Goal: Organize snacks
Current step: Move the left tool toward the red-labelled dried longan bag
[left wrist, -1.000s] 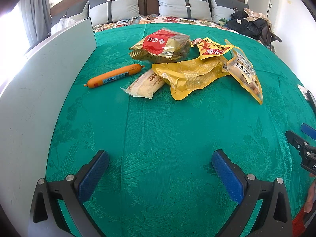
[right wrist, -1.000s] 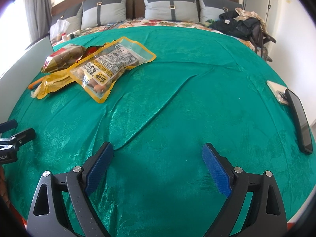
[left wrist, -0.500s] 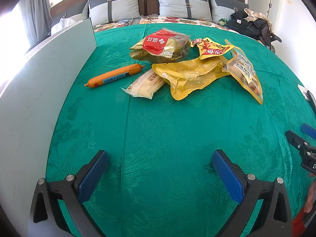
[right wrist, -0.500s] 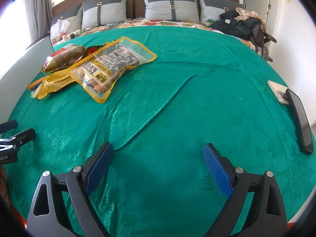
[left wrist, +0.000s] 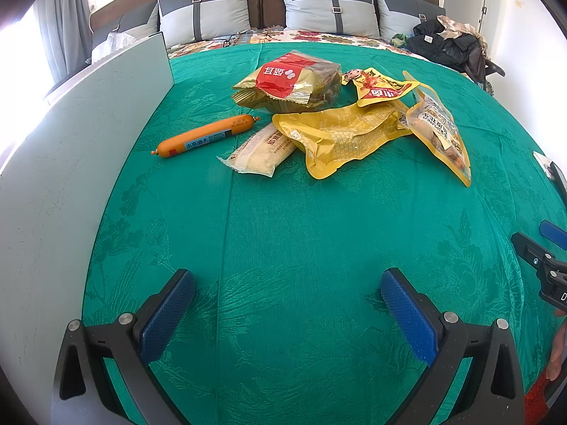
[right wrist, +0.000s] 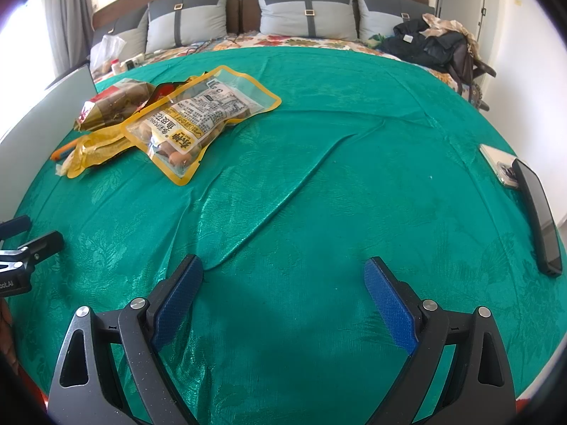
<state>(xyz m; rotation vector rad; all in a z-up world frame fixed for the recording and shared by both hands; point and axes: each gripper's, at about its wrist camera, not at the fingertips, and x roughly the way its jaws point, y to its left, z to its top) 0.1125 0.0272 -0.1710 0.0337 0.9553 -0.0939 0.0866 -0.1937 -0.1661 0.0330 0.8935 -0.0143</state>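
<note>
Several snacks lie bunched on a green bedspread (left wrist: 283,241). In the left wrist view I see an orange sausage (left wrist: 205,136), a pale rice cracker pack (left wrist: 260,150), a yellow pouch (left wrist: 340,136), a red-and-gold bag (left wrist: 290,83), a small yellow-red packet (left wrist: 381,88) and a clear peanut bag (left wrist: 441,134). The peanut bag (right wrist: 198,120) sits at the far left in the right wrist view. My left gripper (left wrist: 287,304) is open over bare cloth, well short of the pile. My right gripper (right wrist: 283,294) is open too, empty, to the right of the snacks.
A white board (left wrist: 71,163) stands along the left edge of the bed. A dark phone (right wrist: 538,216) and a small case (right wrist: 499,163) lie at the right edge. Pillows (left wrist: 329,9) and a heap of dark clothes (left wrist: 450,46) are at the far end.
</note>
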